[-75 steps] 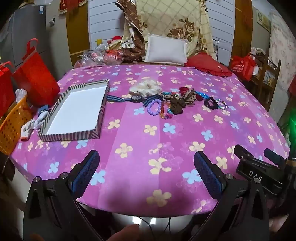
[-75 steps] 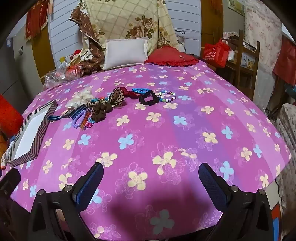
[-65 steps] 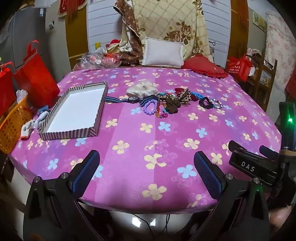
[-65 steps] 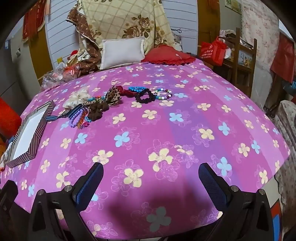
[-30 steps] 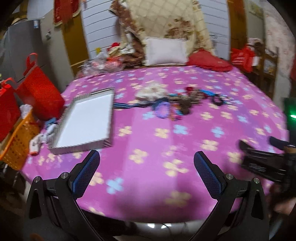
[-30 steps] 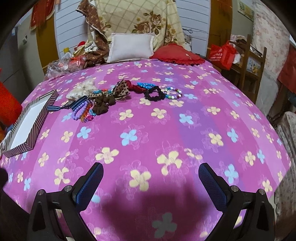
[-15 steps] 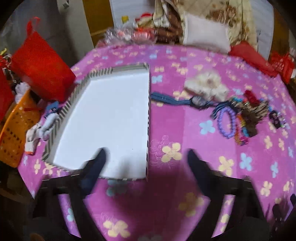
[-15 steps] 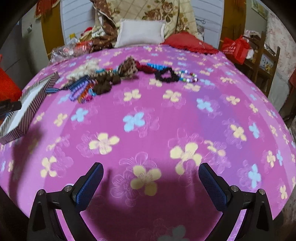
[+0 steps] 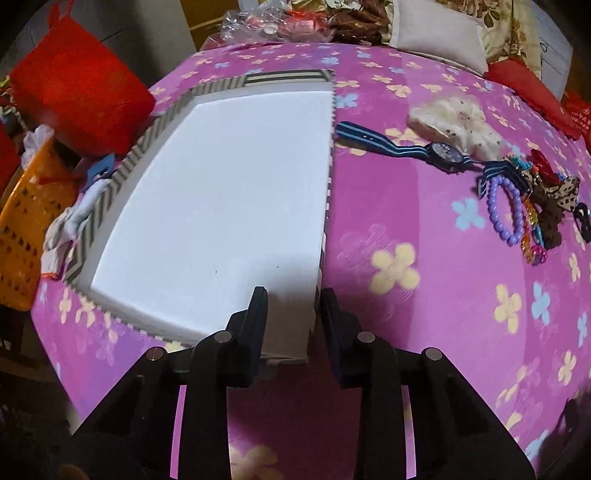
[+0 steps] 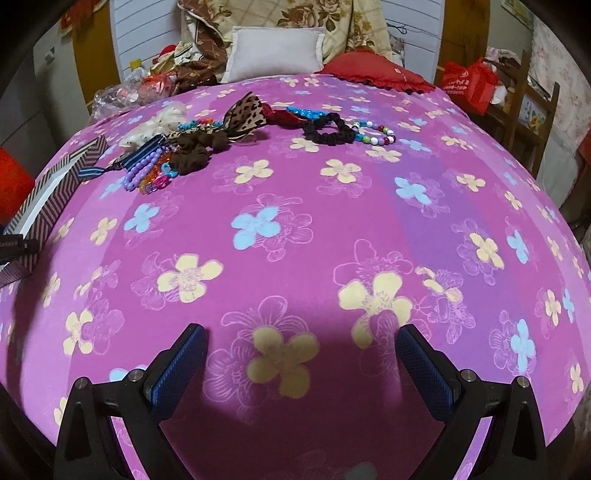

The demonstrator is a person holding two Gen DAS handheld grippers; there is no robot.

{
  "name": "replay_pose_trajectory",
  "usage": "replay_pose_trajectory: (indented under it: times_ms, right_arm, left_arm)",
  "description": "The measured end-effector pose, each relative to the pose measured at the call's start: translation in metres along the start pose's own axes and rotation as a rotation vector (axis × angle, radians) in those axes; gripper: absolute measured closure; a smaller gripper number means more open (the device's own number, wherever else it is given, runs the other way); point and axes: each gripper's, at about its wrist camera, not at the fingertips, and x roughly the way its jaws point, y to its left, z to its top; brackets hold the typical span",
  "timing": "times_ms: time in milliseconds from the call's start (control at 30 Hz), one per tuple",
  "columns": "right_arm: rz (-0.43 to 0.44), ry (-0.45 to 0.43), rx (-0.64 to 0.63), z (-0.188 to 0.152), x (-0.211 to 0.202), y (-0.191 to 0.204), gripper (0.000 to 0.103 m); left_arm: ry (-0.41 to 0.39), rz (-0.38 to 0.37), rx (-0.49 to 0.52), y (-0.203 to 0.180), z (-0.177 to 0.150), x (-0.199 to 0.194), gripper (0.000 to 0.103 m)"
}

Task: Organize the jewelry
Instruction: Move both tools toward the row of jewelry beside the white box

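- A lived-in room of a home, crowded with household things.
- A round table (image 10: 424, 229) fills the middle, under a pink cloth printed with yellow and blue flowers.
- Behind it, a floral quilt (image 10: 295, 18) hangs over folded bedding, with a white pillow (image 10: 275, 53) and a red cushion (image 10: 373, 72) at the table's far edge.
- A wooden shelf rack (image 10: 532, 107) stands to the right, with a red shopping bag (image 10: 467, 85) beside it.
- To the left sit another red bag (image 9: 79, 96) and an orange plastic basket (image 9: 26, 229) with rags.
- Wooden doors and white panelled wall close the back.
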Motion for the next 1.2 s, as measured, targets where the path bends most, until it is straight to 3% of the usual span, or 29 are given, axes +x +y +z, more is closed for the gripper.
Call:
replay_pose_trajectory:
  times_ms: [167, 333, 533, 733, 967, 1200]
  right_arm:
    - [0.002, -0.006, -0.009, -0.001, -0.003, 0.003, 0.001]
    - [0.001, -0.042, -0.007, 0.003, -0.019, 0.002, 0.001]
    - [0.006, -0.108, 0.011, 0.003, -0.049, -0.005, 0.001]
    - [0.029, -0.140, 0.051, 0.019, -0.064, -0.020, 0.001]
    - [0.006, -0.166, 0.054, 0.051, -0.076, -0.032, 0.001]
    - [-0.023, -0.114, 0.062, 0.081, -0.045, -0.027, 0.001]
  left_arm:
    - [-0.017, 0.010, -0.003, 0.006, -0.009, -0.013, 0.075]
    - [-0.097, -0.065, -0.020, 0.008, -0.015, -0.055, 0.074]
    - [-0.207, -0.127, -0.020, 0.009, -0.034, -0.115, 0.050]
    - [-0.295, -0.131, 0.031, 0.002, -0.035, -0.152, 0.048]
    - [-0.279, -0.193, 0.059, -0.026, -0.001, -0.137, 0.048]
    - [-0.252, -0.217, 0.116, -0.051, 0.018, -0.096, 0.048]
